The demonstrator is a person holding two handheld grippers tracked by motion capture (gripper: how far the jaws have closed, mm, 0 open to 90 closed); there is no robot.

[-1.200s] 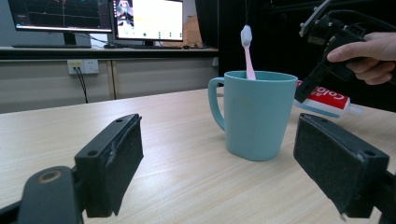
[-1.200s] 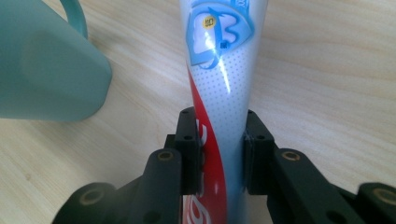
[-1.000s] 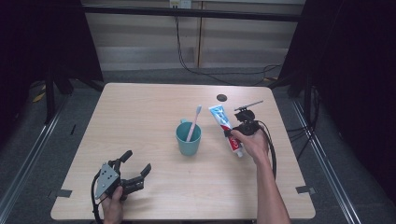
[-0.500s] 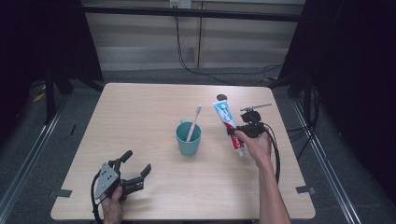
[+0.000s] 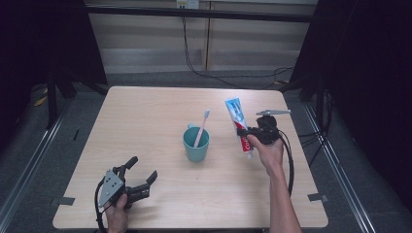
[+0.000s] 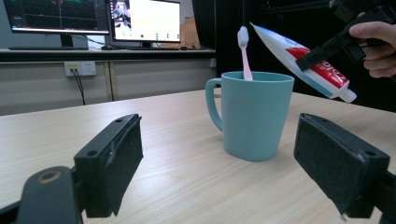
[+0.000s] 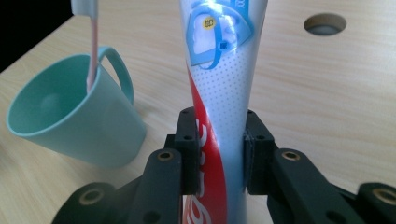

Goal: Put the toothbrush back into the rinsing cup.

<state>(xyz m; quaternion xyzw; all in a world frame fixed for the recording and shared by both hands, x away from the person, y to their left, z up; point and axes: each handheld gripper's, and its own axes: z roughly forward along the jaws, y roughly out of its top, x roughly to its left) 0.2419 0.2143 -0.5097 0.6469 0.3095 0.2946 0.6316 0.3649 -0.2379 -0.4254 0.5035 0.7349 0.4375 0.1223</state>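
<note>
A teal mug (image 5: pixel 196 143) (image 6: pixel 252 115) (image 7: pixel 70 121) stands upright mid-table with a pink toothbrush (image 5: pixel 201 127) (image 6: pixel 244 52) (image 7: pixel 91 42) leaning in it, head up. My right gripper (image 5: pixel 248 135) (image 7: pixel 219 156) is shut on a white, red and blue toothpaste tube (image 5: pixel 238 124) (image 7: pixel 223 93) (image 6: pixel 308 63), holding it off the table to the right of the mug, cap end toward the hand. My left gripper (image 5: pixel 141 175) (image 6: pixel 233 172) rests near the front left of the table, jaws wide open and aimed at the mug, nothing between them.
The wooden table (image 5: pixel 145 116) has a round cable hole (image 7: pixel 324 23) near its far right edge. Monitors (image 6: pixel 93 18) stand on a shelf behind the table in the left gripper view. A cable (image 5: pixel 290 165) trails from the right gripper.
The right gripper has shifted slightly with the toothpaste tube, lifting it a little and carrying it to the right. The left gripper has stayed put.
</note>
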